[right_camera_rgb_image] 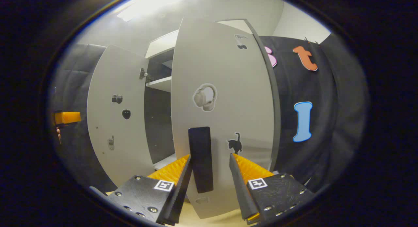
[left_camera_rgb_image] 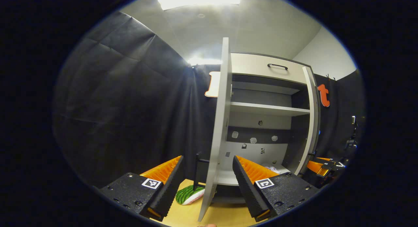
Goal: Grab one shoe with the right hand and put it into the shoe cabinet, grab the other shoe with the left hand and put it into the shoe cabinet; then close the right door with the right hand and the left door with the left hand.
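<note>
Left gripper view, left to right: left hand-held gripper (left_camera_rgb_image: 207, 184) spread wide, fingers either side of the edge-on pale grey left cabinet door (left_camera_rgb_image: 218, 135) without pressing on it. Thin black bar handle (left_camera_rgb_image: 199, 170) on that door's outer face, just left of the edge. Green-and-white patterned shoe (left_camera_rgb_image: 189, 194) low between the fingers, on the light wooden table (left_camera_rgb_image: 186, 217), left of the door and outside the cabinet. Further right, open grey shoe cabinet (left_camera_rgb_image: 264, 109) with a pale shelf across the middle and a black handle on its top drawer panel. White patterned shoe (left_camera_rgb_image: 272, 169) on the cabinet's bottom shelf, partly hidden behind the right finger. At far right, the other gripper's fingers just past the pale right cabinet door (left_camera_rgb_image: 310, 122).

Right gripper view, left to right: left door swung open, small dark stickers on its face. Dark gap into the cabinet interior. Right door close and broad, headphone and cat stickers on it. Flat black rectangular door handle (right_camera_rgb_image: 200, 160) between the fingers of the right hand-held gripper (right_camera_rgb_image: 209, 174), jaws parted, left finger touching or nearly touching the handle, right finger clear of it.
</note>
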